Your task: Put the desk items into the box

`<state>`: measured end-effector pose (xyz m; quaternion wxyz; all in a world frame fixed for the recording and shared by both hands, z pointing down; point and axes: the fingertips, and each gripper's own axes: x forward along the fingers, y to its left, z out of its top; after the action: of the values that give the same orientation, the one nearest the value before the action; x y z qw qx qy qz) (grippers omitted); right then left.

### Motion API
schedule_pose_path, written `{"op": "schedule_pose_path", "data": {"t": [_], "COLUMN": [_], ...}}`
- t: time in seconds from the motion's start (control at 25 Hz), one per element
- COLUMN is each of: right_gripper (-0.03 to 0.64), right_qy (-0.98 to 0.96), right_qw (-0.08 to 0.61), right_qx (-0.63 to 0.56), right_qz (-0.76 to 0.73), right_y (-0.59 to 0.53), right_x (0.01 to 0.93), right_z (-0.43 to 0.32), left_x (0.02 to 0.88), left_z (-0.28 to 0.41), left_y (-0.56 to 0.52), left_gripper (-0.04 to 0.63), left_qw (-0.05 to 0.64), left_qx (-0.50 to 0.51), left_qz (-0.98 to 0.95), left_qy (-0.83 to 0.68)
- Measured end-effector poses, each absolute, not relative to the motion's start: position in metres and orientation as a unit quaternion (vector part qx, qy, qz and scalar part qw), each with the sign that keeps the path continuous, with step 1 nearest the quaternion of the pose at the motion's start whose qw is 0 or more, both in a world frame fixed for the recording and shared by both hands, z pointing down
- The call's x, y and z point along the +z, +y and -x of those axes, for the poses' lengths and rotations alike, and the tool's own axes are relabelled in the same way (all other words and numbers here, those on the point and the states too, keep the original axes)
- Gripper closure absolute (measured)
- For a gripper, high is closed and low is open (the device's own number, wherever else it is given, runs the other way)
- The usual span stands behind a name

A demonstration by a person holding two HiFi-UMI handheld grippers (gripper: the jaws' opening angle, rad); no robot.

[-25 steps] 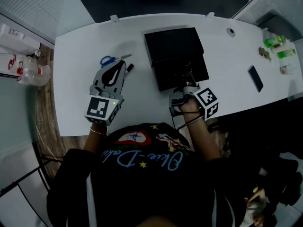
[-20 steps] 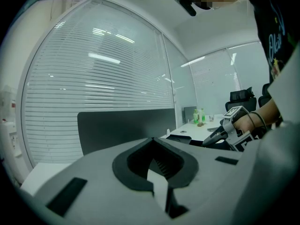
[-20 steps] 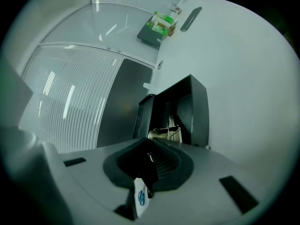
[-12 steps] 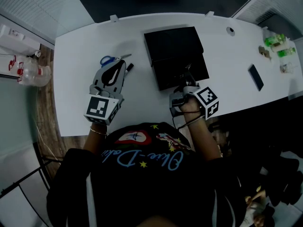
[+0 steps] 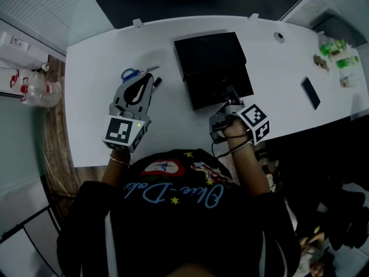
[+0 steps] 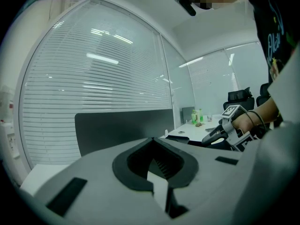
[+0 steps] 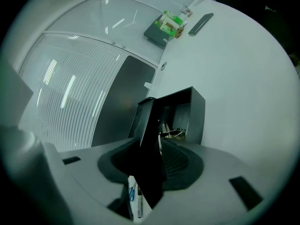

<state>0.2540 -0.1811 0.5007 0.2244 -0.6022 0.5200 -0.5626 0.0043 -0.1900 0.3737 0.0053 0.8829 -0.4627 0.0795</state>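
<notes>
We find the right gripper (image 7: 152, 175) at the near edge of the black box (image 5: 202, 56). Its jaws stand wide and have just been opening. A black panel of the box rises between them, and we see neither pad pressing on it. Low in the gap lies a white item with blue print (image 7: 133, 199); we cannot tell what it is. At twelve o'clock from the jaws the box stands open, with a metal clip (image 7: 174, 134) lying inside.

In the head view the left gripper (image 5: 149, 81) rests on the white desk (image 5: 92, 114) at nine o'clock from the box, well apart from it. Its jaws stand slightly apart with only a strip of desk showing between them. Blue-handled scissors (image 5: 135, 73) lie at twelve o'clock, just beside its tips, and a dark pen-like item (image 5: 157, 82) lies at one o'clock, close against them.

At three o'clock from the box a dark phone (image 5: 310, 94) lies flat. Green bottles (image 5: 335, 49) stand at two o'clock, near the desk's far right corner.
</notes>
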Motion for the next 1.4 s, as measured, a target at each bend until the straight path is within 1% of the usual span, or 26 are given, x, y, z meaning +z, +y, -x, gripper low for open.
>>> {"op": "schedule_pose_path", "data": {"t": [0.2, 0.64, 0.84, 0.96, 1.08, 1.4], "right_gripper": [0.469, 0.473, 0.562, 0.592, 0.607, 0.607], "right_qy": [0.523, 0.520, 0.536, 0.545, 0.551, 0.586], "right_qw": [0.214, 0.231, 0.236, 0.239, 0.238, 0.240], "right_qx": [-0.564, -0.557, -0.543, -0.540, -0.534, -0.494], "right_qz": [0.603, 0.605, 0.602, 0.595, 0.595, 0.596], "right_y": [-0.177, -0.174, -0.177, -0.178, -0.177, -0.178], "right_x": [0.504, 0.499, 0.489, 0.485, 0.481, 0.459], "right_z": [-0.257, -0.266, -0.265, -0.263, -0.263, -0.267], "left_x": [0.372, 0.370, 0.368, 0.366, 0.364, 0.362], "left_z": [-0.005, -0.010, -0.009, -0.009, -0.008, -0.010], "left_y": [-0.190, -0.187, -0.185, -0.183, -0.181, -0.175], "left_gripper": [0.588, 0.588, 0.588, 0.588, 0.588, 0.588], "left_qw": [0.003, -0.002, -0.003, -0.005, -0.007, -0.011], "left_qx": [0.076, 0.077, 0.073, 0.072, 0.070, 0.072], "left_qz": [-0.885, -0.887, -0.886, -0.886, -0.885, -0.885], "left_qy": [-0.460, -0.455, -0.457, -0.458, -0.460, -0.459]}}
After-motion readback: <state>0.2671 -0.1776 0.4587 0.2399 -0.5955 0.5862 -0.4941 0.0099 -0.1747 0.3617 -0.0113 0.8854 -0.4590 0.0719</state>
